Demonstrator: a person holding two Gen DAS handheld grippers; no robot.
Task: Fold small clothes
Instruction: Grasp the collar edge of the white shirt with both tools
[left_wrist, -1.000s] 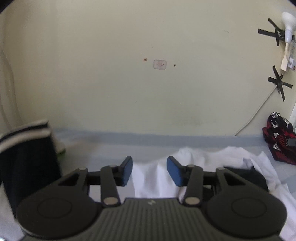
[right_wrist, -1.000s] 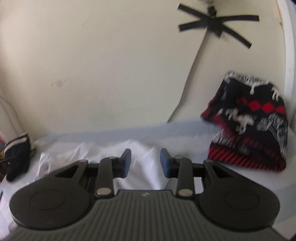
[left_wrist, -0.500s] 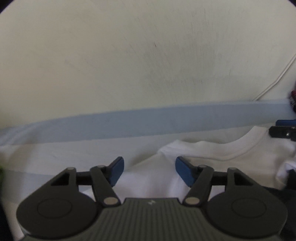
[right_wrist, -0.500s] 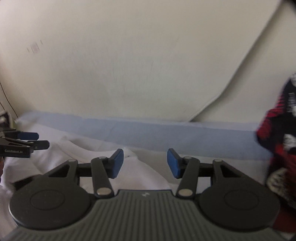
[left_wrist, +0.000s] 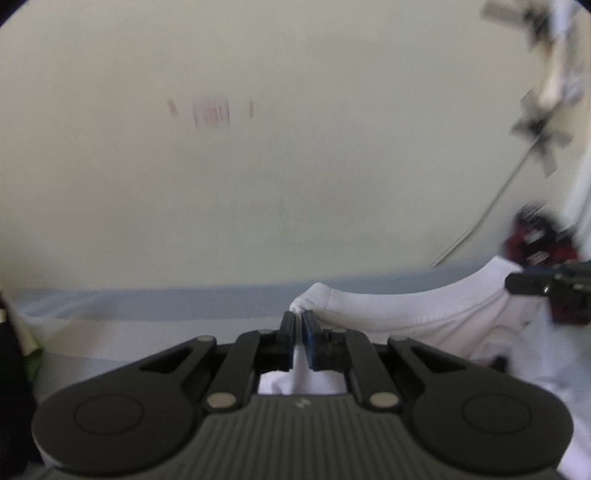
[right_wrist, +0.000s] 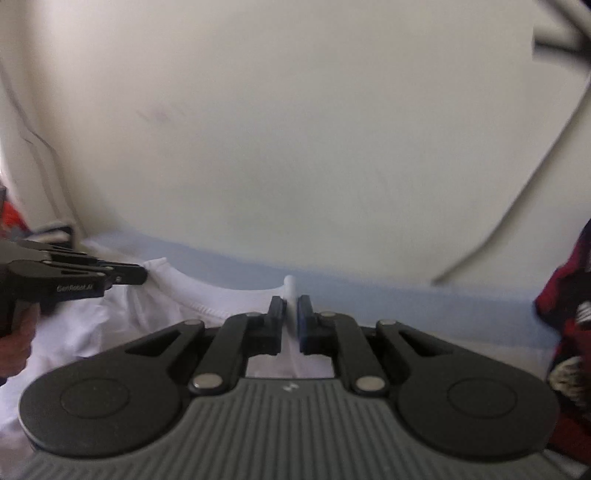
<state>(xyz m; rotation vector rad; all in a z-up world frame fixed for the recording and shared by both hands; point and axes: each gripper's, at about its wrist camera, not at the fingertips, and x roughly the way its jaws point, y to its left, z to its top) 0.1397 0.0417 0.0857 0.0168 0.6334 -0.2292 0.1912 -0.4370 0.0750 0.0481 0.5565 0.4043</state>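
A small white shirt (left_wrist: 406, 314) hangs stretched between both grippers, its curved neckline showing in both views (right_wrist: 207, 299). My left gripper (left_wrist: 299, 321) is shut on one shoulder of the white shirt, cloth pinched between its blue pads. My right gripper (right_wrist: 291, 306) is shut on the other shoulder. The right gripper shows at the right edge of the left wrist view (left_wrist: 546, 288). The left gripper shows at the left edge of the right wrist view (right_wrist: 74, 277). Both hold the shirt above the pale blue surface (right_wrist: 424, 299).
A cream wall (left_wrist: 295, 166) stands close ahead with a taped cable (left_wrist: 498, 206). A red, black and white patterned garment (right_wrist: 569, 314) lies at the right. A dark garment (left_wrist: 11, 369) lies at the far left.
Both grippers have shut on the white shirt's shoulders and raised it off the surface. Both views are blurred by the motion.
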